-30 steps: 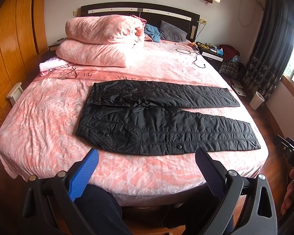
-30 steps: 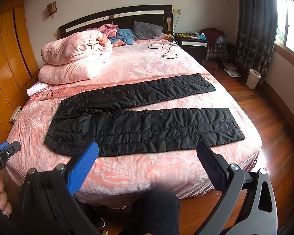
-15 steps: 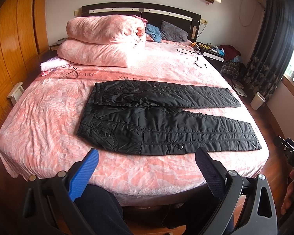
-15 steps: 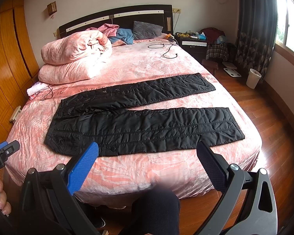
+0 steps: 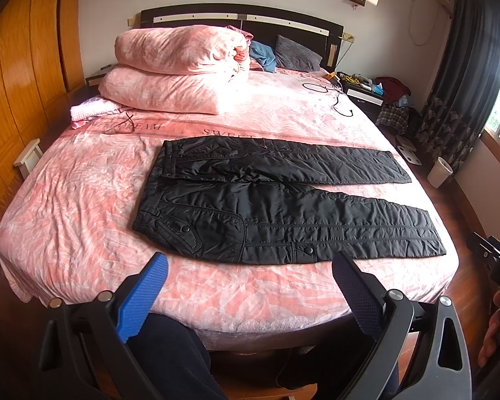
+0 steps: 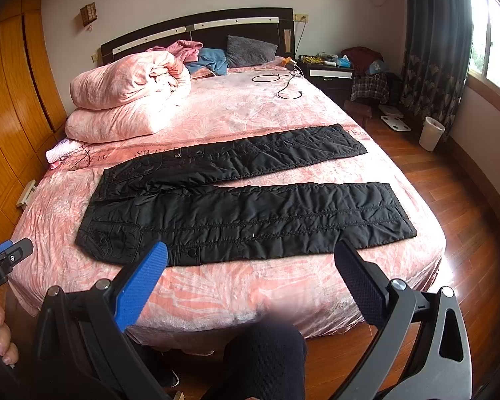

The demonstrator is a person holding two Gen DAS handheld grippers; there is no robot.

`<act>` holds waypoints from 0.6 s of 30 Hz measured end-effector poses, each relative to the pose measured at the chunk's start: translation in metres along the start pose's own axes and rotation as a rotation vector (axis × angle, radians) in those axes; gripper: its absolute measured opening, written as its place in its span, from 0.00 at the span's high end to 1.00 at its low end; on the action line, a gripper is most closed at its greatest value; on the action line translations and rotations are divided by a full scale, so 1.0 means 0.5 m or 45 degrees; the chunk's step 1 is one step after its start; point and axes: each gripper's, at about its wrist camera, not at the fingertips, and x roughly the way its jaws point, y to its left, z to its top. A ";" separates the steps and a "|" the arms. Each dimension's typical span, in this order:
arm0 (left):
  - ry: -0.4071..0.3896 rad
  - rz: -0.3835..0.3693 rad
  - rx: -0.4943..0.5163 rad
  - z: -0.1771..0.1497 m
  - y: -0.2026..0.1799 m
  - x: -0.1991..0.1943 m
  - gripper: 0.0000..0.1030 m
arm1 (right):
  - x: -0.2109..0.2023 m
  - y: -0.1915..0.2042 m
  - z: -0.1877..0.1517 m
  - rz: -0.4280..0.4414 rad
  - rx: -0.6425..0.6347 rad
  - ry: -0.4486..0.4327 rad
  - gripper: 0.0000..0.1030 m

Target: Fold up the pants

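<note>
Black padded pants (image 5: 270, 200) lie flat and unfolded on the pink bed (image 5: 83, 200), waistband to the left, both legs spread apart and pointing right; they also show in the right wrist view (image 6: 250, 206). My left gripper (image 5: 250, 266) is open and empty, held off the bed's near edge, short of the waist end. My right gripper (image 6: 250, 256) is open and empty, also off the near edge, in front of the near leg. Neither touches the pants.
A folded pink duvet (image 5: 180, 70) is stacked at the head of the bed, with pillows (image 5: 295, 55) and a black cable (image 5: 336, 96). A nightstand (image 6: 330, 73), a white bin (image 6: 431, 137) and wooden floor lie to the right. A wooden wardrobe (image 5: 20, 76) is on the left.
Both grippers stay open. The left wrist view has crept slightly toward the bed; the pants have not moved.
</note>
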 end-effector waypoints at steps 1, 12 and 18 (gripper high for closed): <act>0.000 0.001 0.001 0.000 0.000 0.000 0.04 | 0.001 0.001 0.000 0.002 0.000 0.001 0.03; 0.000 0.003 -0.001 -0.002 0.027 0.001 0.04 | 0.001 0.000 0.000 0.001 0.000 0.001 0.03; 0.002 0.003 -0.003 -0.001 0.024 0.001 0.04 | 0.001 0.000 0.001 0.004 0.003 0.005 0.03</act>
